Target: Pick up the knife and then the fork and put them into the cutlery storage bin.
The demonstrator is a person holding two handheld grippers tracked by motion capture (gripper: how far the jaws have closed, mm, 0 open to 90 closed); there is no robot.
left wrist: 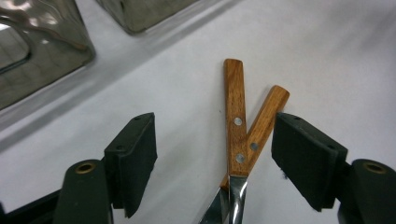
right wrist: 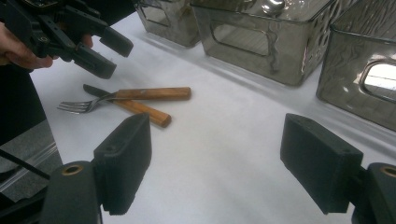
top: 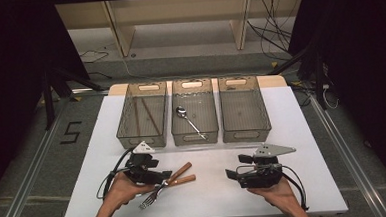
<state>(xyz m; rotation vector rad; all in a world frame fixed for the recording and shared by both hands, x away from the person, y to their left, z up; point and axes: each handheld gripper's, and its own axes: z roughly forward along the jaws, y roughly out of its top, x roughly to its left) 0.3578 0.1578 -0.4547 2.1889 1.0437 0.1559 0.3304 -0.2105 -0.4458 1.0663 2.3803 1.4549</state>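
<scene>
two hands are coming in from the near edge of the white surface (top: 292, 133), each carrying a hand-held gripper. beyond them, three translucent grey bins are sitting side by side at the far edge: the left bin (top: 142, 114) is holding what look like two thin dark sticks, the middle bin (top: 194, 111) is holding a spoon (top: 189, 120), and the right bin (top: 243, 109) is looking empty. the left hand-held gripper (top: 160, 178) is hanging just over a fork (top: 155, 193) and a knife (top: 182, 179), both wooden-handled and lying crossed on the surface in front of the left and middle bins; in the left gripper view its jaws are standing wide apart, with both wooden handles between the pads and nothing pinched. the right hand-held gripper (top: 233, 175) is waiting well apart to the right, over bare surface, its jaws also spread wide and gripping nothing. sorting seems partly done: the spoon and sticks are already binned, while the fork and knife are still waiting to be lifted, and the pickup is judged to be just beginning. around the surface, grey flooring, metal rails, a painted number five, loose cables and a pale wooden shelf frame are filling a dim room.
</scene>
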